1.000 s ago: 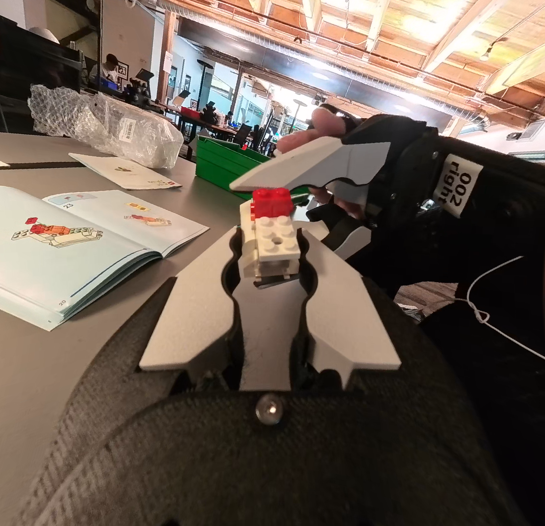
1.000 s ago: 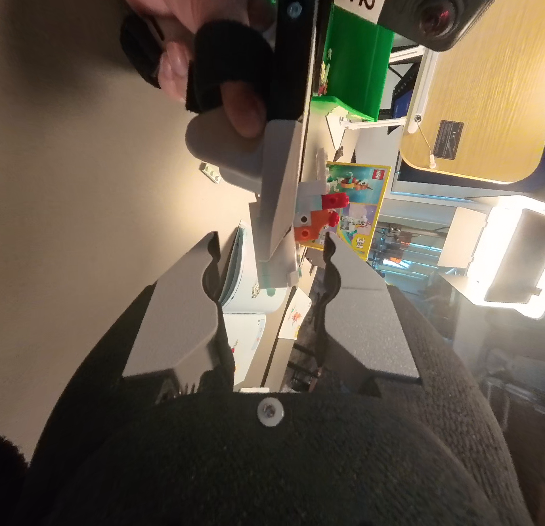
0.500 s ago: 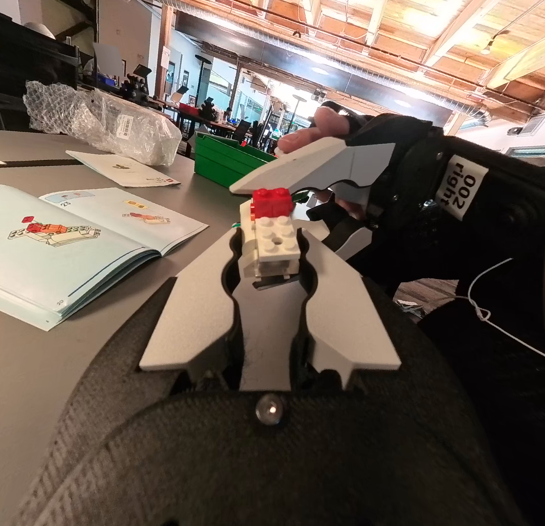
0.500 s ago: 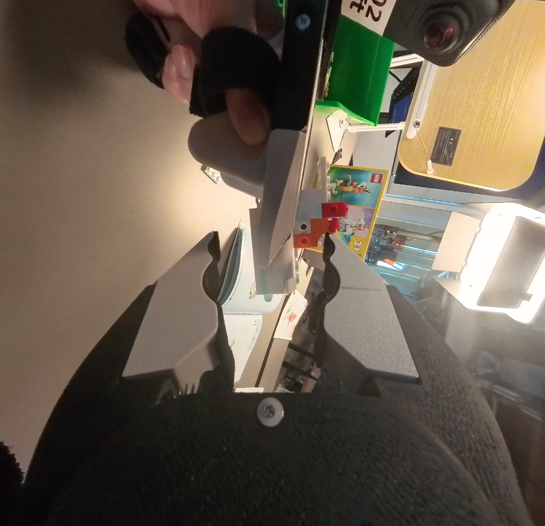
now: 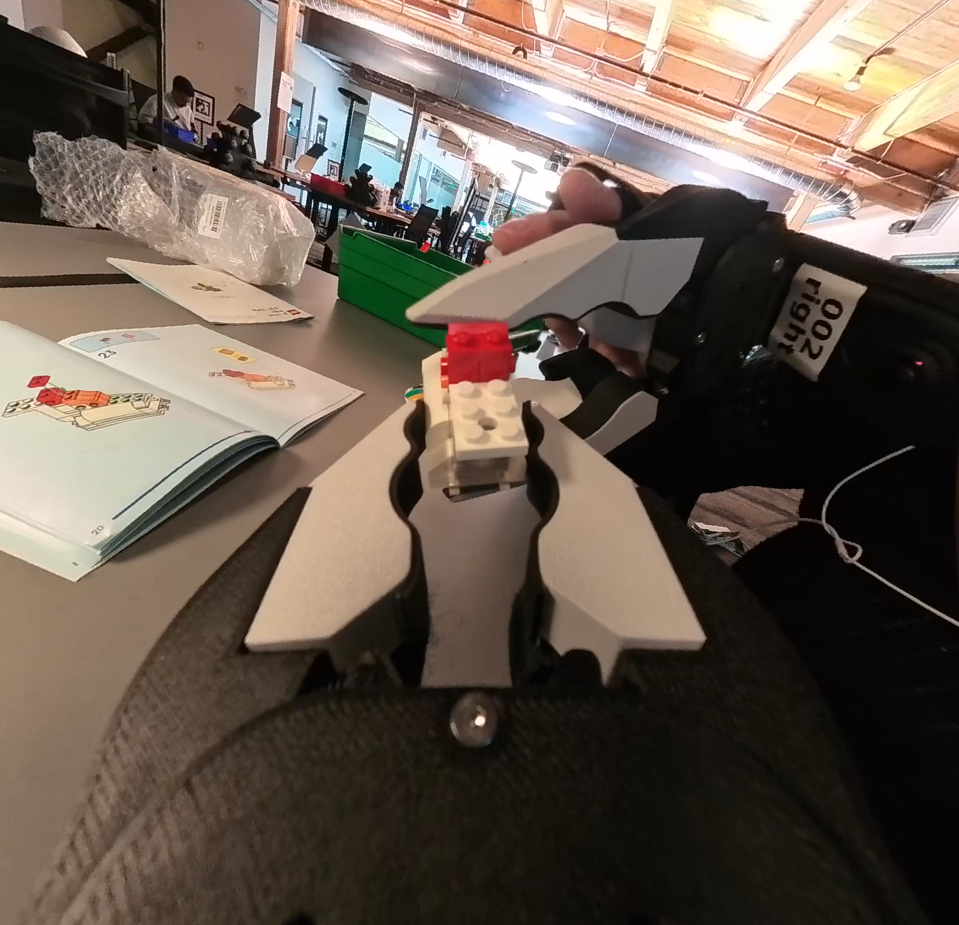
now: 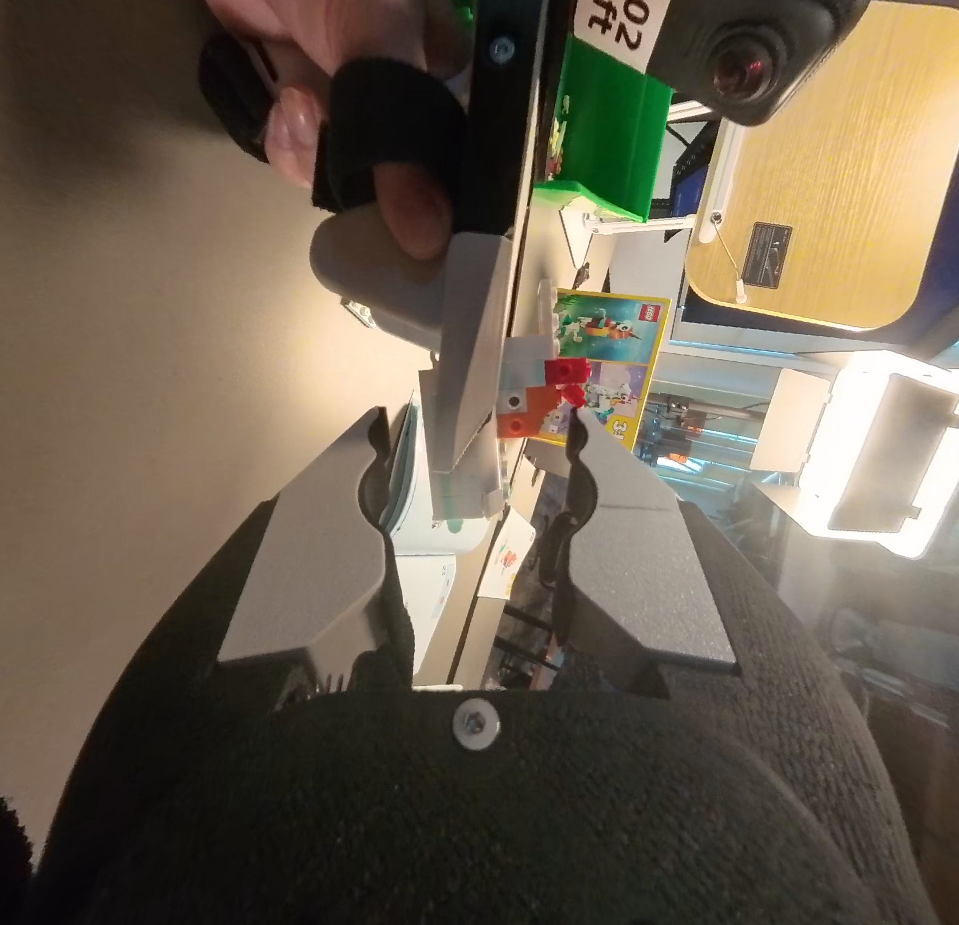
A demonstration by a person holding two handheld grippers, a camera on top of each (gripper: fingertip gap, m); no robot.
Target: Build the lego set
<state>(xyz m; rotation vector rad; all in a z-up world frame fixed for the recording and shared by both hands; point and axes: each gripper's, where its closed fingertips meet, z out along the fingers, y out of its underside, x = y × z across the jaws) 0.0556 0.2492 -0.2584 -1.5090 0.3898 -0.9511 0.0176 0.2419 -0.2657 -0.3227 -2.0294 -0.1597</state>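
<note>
Left gripper (image 5: 475, 433): clamped on lego model (image 5: 480, 412), held above table (image 5: 129, 614) | Right gripper (image 6: 480, 422): jaws wide apart, one finger (image 5: 493, 298) resting on the model's red brick (image 5: 480, 352) | Booklet (image 5: 119, 433): open, left of model | Green bin (image 5: 394, 282): behind model | Box (image 6: 607, 371): beyond model in right wrist view

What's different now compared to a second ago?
The right gripper has come down: its upper finger now presses on the red brick, closing the earlier gap. The left gripper stays shut on the model; the booklet hasn't moved.
</note>
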